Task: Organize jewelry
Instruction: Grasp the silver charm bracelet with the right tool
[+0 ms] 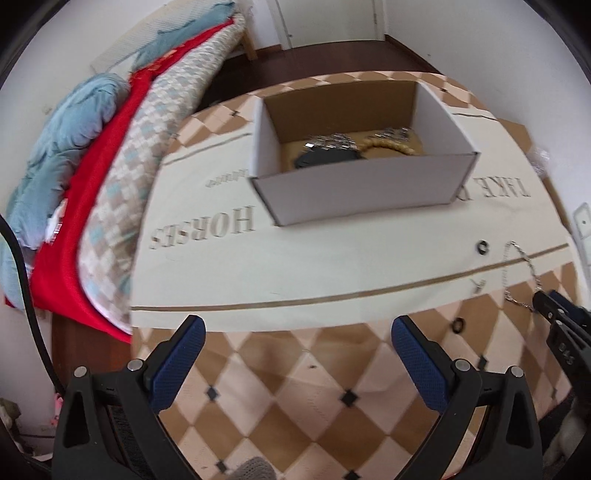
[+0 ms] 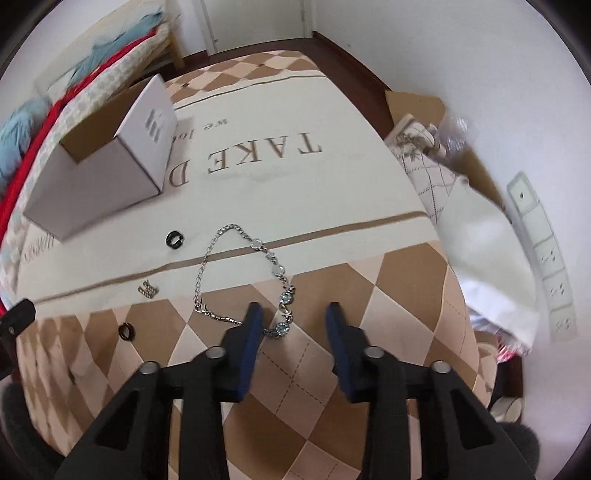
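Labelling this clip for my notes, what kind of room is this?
Most likely a bedroom: folded quilts are stacked on a bed, a printed cloth covers the work surface, and a door stands in the white wall behind.

Bare tablecloth [image 2: 332, 206] right of box [image 2: 99, 184], bracelet [image 2: 236, 280] nearer.

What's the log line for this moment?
stage: approach | right tool: open over bracelet | left tool: open, empty | box: some jewelry inside | two black rings: on bedspread
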